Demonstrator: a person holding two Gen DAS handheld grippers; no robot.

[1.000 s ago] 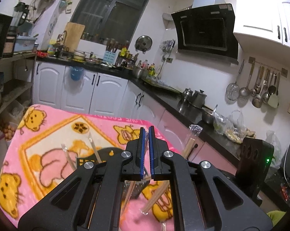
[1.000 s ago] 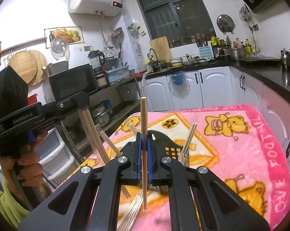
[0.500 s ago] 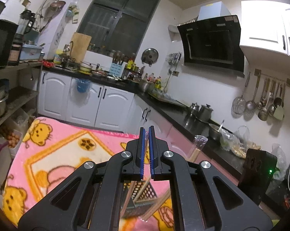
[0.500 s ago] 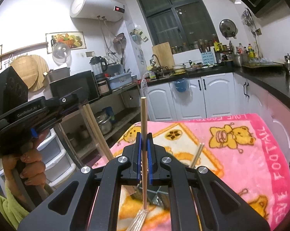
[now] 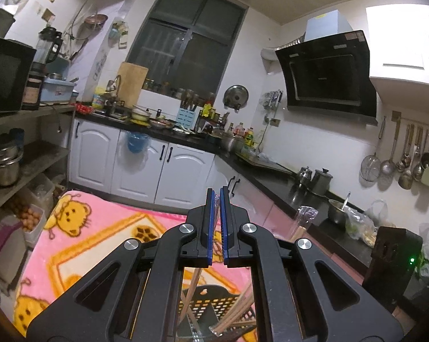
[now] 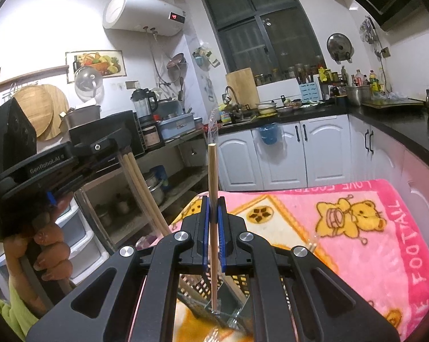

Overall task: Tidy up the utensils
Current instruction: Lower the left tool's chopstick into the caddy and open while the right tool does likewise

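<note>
The right gripper (image 6: 213, 219) is seen with its blue pads (image 6: 205, 228) pinched on a single wooden chopstick (image 6: 212, 188), held upright; the stick's top stands well above the fingertips and its lower end, in a clear wrapper, reaches down to the black perforated basket (image 6: 198, 285) beneath. More chopsticks are seen leaning in that basket. In the left wrist view, the left gripper (image 5: 216, 225) is seen with its pads (image 5: 210, 228) drawn nearly together, a narrow slit left between them, in which a sliver of clear wrapper is visible. In the right wrist view, a pair of chopsticks (image 6: 142, 188) is seen slanting down from the left gripper (image 6: 106, 154) toward the basket, so the pair is recorded as clamped. The person's hand (image 6: 47, 245) is wrapped round that gripper's handle. Under the left gripper the basket (image 5: 214, 307) is partly hidden by the fingers; several chopsticks (image 5: 234, 313) lie crossed in it. The basket rests on a pink blanket (image 6: 357, 228) printed with yellow bears. Beyond the blanket, white cabinets (image 5: 137, 168) under a black counter (image 6: 399, 125) are noted, and a dark window (image 5: 186, 42) farther back.
</note>
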